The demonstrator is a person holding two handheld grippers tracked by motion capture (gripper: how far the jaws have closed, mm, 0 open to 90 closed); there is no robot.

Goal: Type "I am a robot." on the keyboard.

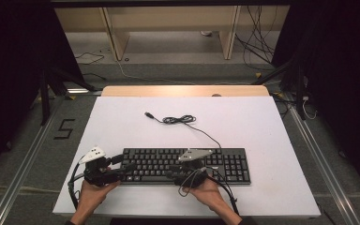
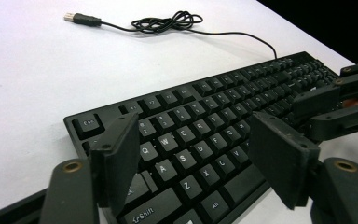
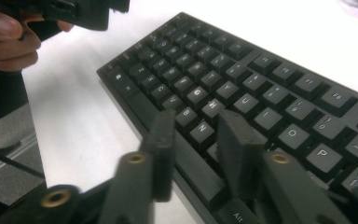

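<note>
A black keyboard (image 1: 229, 166) lies on the white tabletop (image 1: 122, 122) near its front edge. Its cable (image 1: 178, 120) runs back to a small coil and a USB plug (image 1: 147, 114). My left gripper (image 1: 122, 168) hovers at the keyboard's left end. In the left gripper view its jaws (image 2: 193, 126) stand wide open above the letter keys (image 2: 223, 93), with nothing between them. My right gripper (image 1: 172, 170) is over the keyboard's front middle. In the right gripper view it (image 3: 196, 119) shows a moderate gap over the bottom key row (image 3: 261, 79) and grips nothing.
The coiled cable (image 2: 168, 22) and plug (image 2: 81, 18) lie on the bare sheet behind the keyboard. The other gripper (image 2: 307, 114) reaches in from the right of the left gripper view. A hand (image 3: 4, 37) holds the left gripper at the top left of the right gripper view. Floor rails flank the table.
</note>
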